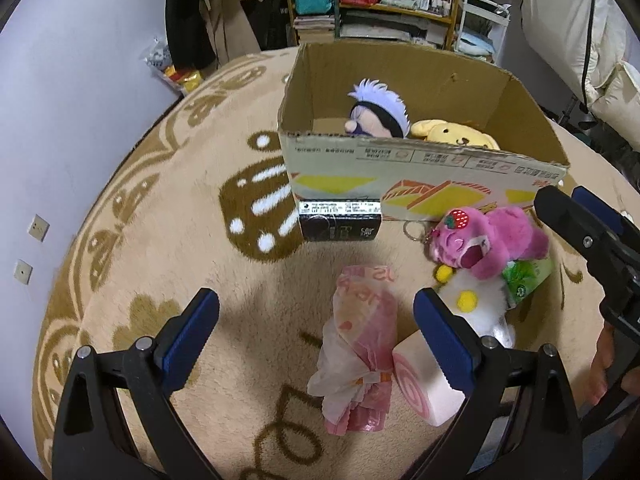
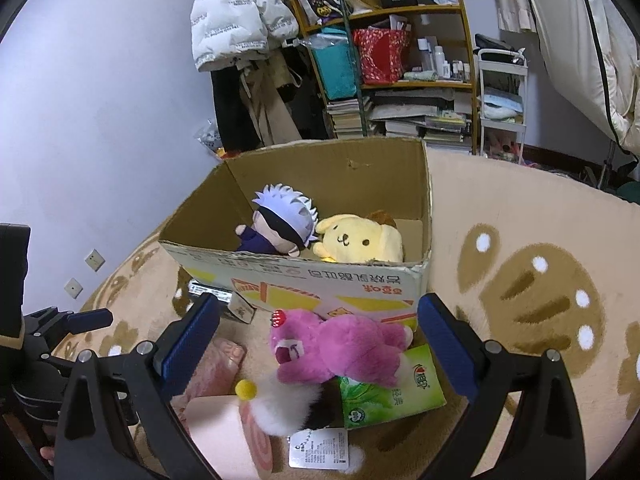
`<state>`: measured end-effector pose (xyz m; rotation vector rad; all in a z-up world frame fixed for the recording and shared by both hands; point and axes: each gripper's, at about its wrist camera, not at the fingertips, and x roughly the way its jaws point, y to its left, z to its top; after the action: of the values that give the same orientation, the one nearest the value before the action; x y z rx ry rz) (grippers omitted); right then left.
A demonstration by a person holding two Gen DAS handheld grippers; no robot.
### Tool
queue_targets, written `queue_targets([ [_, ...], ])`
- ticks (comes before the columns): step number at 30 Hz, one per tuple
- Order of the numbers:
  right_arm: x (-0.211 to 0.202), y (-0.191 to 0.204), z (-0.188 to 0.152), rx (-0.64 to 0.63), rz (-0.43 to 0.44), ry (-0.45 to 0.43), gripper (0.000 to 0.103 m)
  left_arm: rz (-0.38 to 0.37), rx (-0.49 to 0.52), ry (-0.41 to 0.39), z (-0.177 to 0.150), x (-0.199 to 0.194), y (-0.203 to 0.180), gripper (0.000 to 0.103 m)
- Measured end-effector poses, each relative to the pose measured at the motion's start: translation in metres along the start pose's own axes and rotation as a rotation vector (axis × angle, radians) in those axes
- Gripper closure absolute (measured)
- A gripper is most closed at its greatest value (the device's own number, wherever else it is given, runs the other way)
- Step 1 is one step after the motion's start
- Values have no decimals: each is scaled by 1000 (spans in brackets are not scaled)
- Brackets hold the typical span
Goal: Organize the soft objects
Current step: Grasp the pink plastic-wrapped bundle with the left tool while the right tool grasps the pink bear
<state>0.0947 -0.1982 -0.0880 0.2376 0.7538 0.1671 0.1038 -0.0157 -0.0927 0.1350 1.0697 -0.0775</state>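
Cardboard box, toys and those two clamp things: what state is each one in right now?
Cardboard box: open on top, upright on the rug.
White-haired doll: inside the box.
Yellow dog plush: inside the box, beside the doll.
Pink bear plush: outside, lying on the green tissue pack.
Pink plastic bag: crumpled on the rug.
Left gripper: open, empty.
Right gripper: open, empty.

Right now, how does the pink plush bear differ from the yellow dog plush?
The pink plush bear lies on the rug outside the cardboard box, against its front wall; the yellow dog plush sits inside the box. The bear rests partly on a green tissue pack; the dog lies beside a white-haired doll. The bear's fur is shaggier, the dog's smooth. Both are soft toys.
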Motion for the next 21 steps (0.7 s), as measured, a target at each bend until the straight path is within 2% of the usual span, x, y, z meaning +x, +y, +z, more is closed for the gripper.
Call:
queue_targets([
  [10,30,-5,-6,10,-25,67,0,-41,-8,91,-1,27,-5,6],
  [21,58,-13,-16,28,-43,135,0,-34,-15,171,1,60,-7,6],
])
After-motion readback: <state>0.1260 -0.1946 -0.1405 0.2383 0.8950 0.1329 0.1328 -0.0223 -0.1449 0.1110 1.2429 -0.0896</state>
